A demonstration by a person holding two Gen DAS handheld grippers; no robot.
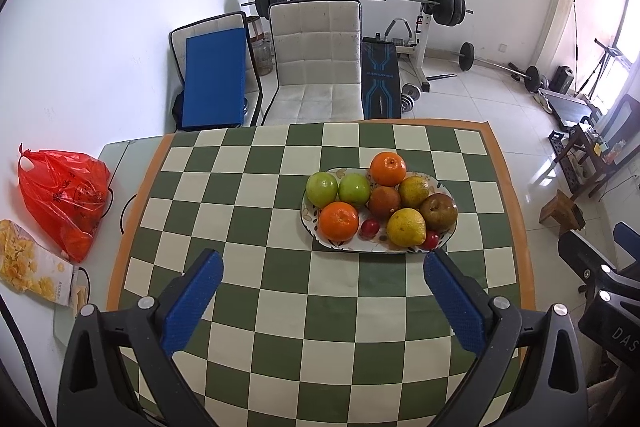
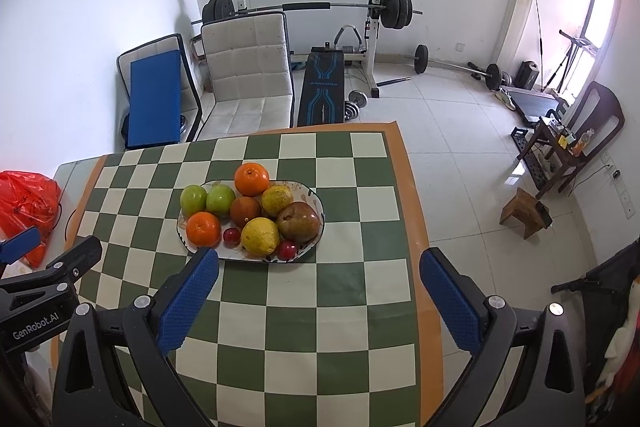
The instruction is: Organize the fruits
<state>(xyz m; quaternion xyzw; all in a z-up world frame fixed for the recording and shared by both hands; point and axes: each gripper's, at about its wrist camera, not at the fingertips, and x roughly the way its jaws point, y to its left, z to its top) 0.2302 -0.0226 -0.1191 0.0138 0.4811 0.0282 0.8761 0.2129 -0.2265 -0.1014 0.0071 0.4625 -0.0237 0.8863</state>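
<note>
The left gripper [image 1: 322,269] is hanging over the checkered cloth [image 1: 280,307] with its blue fingers [image 1: 192,303] spread wide and holding nothing. The right gripper [image 2: 318,269] is doing the same, wide apart and bare, and its left finger is covering a bit of the plate's near rim. Past the fingertips, the oval plate [image 1: 310,217] is sitting on the cloth, toward the far right part of it. Fruit is crowding it: two green apples [image 1: 322,189], two oranges [image 1: 339,221], a brown round fruit [image 1: 384,202], a yellow pear [image 1: 406,227], a brownish pear [image 1: 439,211] and two small red fruits [image 1: 369,228]. They are touching each other. Lots of bare cloth is lying between the grippers and the plate, and to its left. The cloth's orange edge [image 2: 416,207] is running near the plate on the right. A red bag [image 1: 64,199] is sitting well apart at the table's left edge; what is inside is hard to make out
</note>
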